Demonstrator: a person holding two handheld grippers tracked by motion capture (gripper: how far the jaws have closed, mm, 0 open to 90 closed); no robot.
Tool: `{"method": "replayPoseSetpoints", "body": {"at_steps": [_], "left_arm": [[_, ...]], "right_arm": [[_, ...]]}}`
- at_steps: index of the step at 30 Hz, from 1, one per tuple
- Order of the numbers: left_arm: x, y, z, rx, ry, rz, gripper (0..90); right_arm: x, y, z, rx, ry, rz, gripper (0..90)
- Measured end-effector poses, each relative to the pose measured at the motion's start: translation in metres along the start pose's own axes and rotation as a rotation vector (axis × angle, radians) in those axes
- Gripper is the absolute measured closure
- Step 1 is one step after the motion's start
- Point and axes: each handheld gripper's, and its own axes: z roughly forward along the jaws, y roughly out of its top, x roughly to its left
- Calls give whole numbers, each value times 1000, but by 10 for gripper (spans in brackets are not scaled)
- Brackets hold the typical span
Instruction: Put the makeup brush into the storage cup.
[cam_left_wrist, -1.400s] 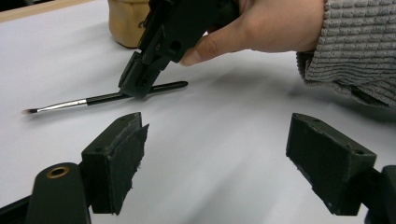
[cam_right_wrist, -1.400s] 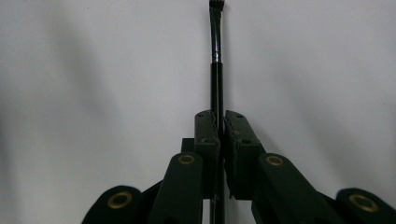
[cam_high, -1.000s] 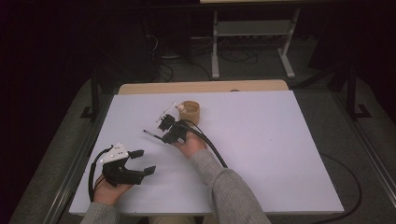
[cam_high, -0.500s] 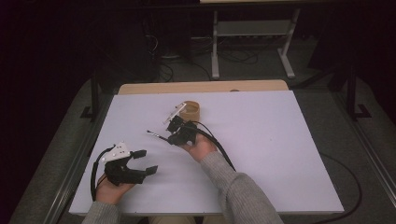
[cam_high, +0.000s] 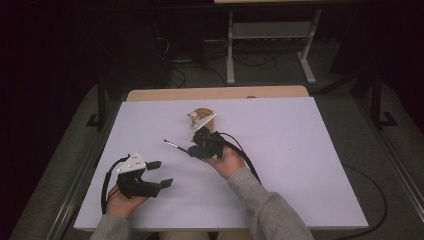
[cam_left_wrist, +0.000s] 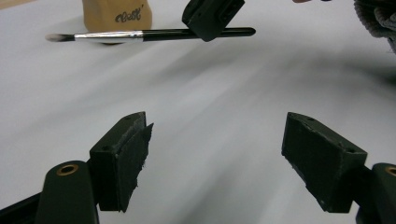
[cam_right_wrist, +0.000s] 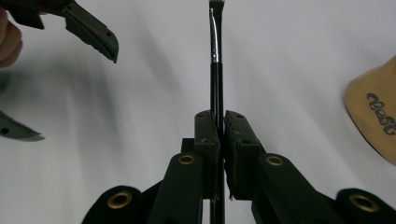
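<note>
The right gripper (cam_high: 192, 146), clamped on a thin black-handled makeup brush (cam_high: 176, 145), has drifted toward frame centre – nearer the tan paper cup (cam_high: 201, 115) than a second ago, perhaps bound for it – while the left gripper (cam_high: 161, 174) waits, jaws spread, lower left

Brush (cam_left_wrist: 154, 34): black handle, silver ferrule, pale grey-white bristles with darker tips. Cup (cam_high: 201, 114) tan, with black script lettering on its side. Table (cam_high: 300, 150) white; both grippers black with brass-coloured rivets; sleeves grey.
</note>
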Motion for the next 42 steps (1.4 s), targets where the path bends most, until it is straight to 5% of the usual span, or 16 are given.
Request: {"method": "replayPoseSetpoints", "body": {"at_steps": [22, 33, 42], "left_arm": [[-5, 20, 14, 3, -91, -9, 274], [-14, 37, 22, 12, -139, 25, 318], [-15, 46, 28, -7, -195, 11, 384]], "right_arm": [[4, -28, -59, -97, 7, 1, 835], [10, -42, -78, -139, 37, -3, 835], [16, -56, -83, -164, 65, -16, 835]]}}
